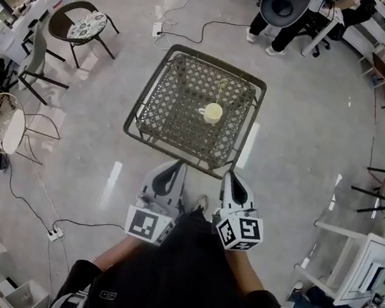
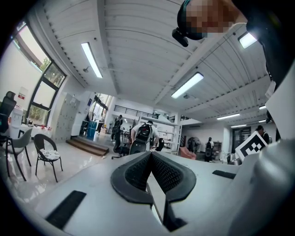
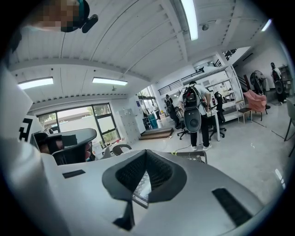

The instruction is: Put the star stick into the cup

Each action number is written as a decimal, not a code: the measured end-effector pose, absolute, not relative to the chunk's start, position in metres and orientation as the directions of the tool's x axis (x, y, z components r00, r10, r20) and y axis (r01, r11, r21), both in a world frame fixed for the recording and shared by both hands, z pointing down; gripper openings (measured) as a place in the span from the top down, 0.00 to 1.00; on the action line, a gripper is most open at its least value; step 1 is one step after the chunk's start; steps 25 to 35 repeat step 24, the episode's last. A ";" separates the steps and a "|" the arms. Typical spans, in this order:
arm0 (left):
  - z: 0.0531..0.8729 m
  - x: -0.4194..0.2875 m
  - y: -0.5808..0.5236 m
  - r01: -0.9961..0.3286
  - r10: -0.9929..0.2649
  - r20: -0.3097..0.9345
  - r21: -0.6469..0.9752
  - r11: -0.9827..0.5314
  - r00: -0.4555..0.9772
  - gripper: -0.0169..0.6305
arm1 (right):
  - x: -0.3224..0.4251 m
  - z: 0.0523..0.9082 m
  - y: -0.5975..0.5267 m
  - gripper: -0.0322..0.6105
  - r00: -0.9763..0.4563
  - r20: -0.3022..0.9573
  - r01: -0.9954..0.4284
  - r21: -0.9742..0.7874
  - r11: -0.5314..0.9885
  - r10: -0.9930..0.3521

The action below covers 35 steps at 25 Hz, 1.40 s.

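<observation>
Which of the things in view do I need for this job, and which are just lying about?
For the job: cup on the lattice table; thin star stick by it, too faint to place; left gripper and right gripper, both shut and empty.
Lying about: cushioned chair, office chair, floor power strip.

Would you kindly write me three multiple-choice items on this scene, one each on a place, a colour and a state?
1. Where does the cup stand?
A in a sink
B on the lattice table
C on a stove

2. What colour is the cup?
A pale yellow
B red
C black

3. How do the jaws of the left tongs and right tongs stand?
A wide apart
B shut on the cup
C together, holding nothing

Answers:
1. B, the head view shows it on the lattice top.
2. A, it looks pale yellow there.
3. C, each gripper view shows the jaws meeting with nothing between.
</observation>
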<state>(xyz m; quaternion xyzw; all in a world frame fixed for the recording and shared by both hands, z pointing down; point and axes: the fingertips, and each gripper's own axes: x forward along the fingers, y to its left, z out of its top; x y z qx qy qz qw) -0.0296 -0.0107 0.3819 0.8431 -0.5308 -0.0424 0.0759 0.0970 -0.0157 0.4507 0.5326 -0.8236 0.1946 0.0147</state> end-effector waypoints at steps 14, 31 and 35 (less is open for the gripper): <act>0.384 -0.015 -0.007 -0.894 -0.901 0.020 0.140 -0.426 0.433 0.95 | 0.110 0.449 -0.012 0.93 -0.449 0.220 -0.873 -0.314 0.373 -0.866; 0.382 -0.009 -0.003 -0.894 -0.905 0.008 0.156 -0.419 0.426 0.95 | 0.114 0.447 -0.007 0.93 -0.458 0.201 -0.869 -0.306 0.389 -0.866; 0.382 -0.009 -0.003 -0.894 -0.905 0.008 0.156 -0.419 0.426 0.95 | 0.114 0.447 -0.007 0.93 -0.458 0.201 -0.869 -0.306 0.389 -0.866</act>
